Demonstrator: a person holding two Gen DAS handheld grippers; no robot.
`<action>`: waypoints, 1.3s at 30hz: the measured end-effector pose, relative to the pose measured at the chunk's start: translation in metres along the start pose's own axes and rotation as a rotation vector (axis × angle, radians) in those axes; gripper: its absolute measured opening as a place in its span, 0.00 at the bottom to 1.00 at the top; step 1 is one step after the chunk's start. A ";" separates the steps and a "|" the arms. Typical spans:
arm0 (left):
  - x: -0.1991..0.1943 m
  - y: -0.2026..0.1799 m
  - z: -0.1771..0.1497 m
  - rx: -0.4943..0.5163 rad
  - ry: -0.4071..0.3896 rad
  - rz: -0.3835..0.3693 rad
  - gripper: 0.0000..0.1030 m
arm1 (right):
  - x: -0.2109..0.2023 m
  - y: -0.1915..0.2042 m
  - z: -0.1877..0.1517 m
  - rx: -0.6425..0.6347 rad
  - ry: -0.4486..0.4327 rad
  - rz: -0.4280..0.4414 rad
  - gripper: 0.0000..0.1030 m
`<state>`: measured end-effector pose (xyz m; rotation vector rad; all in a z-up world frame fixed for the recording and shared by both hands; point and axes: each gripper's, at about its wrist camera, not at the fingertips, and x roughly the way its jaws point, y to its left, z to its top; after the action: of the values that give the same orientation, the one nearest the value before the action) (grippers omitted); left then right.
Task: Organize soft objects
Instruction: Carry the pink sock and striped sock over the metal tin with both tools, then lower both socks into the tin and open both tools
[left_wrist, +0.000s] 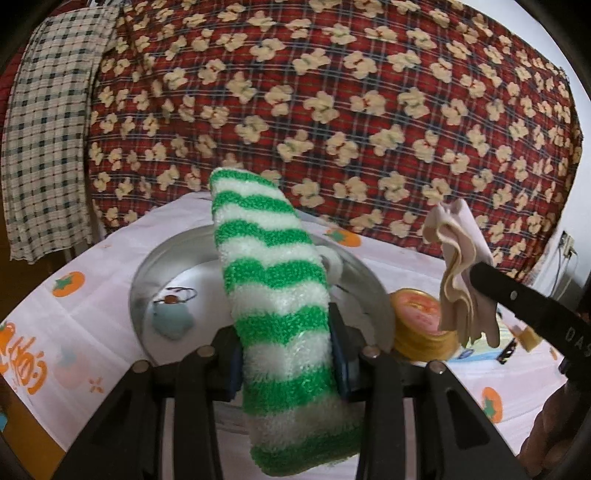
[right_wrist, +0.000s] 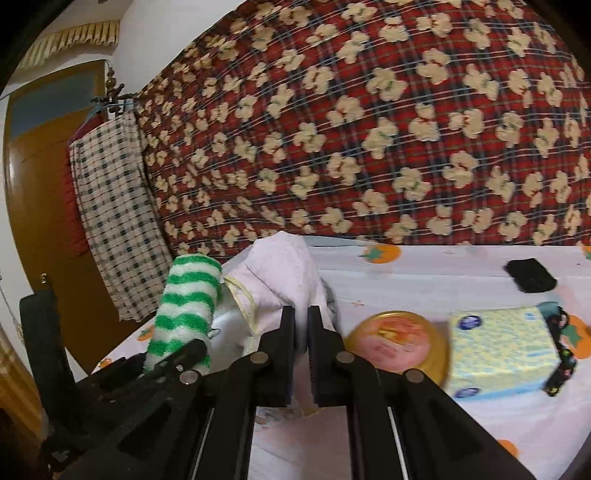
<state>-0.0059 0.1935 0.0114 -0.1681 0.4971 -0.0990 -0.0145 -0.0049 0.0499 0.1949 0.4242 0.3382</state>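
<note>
Socks first: the left gripper squeezes a fuzzy green-and-white sock above a metal bowl, hiding most of it. The right gripper pinches a pale cloth tight, its lower part hidden behind the fingers.

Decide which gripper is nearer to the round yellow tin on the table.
Right. The right gripper, shut on a pale cloth, hangs just beside the yellow tin; the left gripper holds a striped sock over the metal bowl, farther off.

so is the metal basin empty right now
No, the metal basin holds a small teal item and a hair tie.
</note>
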 end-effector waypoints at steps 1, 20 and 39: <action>0.001 0.004 0.000 -0.004 0.001 0.009 0.36 | 0.003 0.004 0.000 -0.001 0.001 0.009 0.07; 0.023 0.039 0.001 -0.036 0.030 0.070 0.36 | 0.078 0.036 -0.008 -0.012 0.031 0.080 0.08; 0.044 0.055 -0.001 -0.008 0.049 0.176 0.37 | 0.142 0.066 -0.026 -0.074 0.139 0.109 0.08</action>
<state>0.0348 0.2415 -0.0206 -0.1293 0.5588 0.0712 0.0781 0.1100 -0.0090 0.1222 0.5387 0.4755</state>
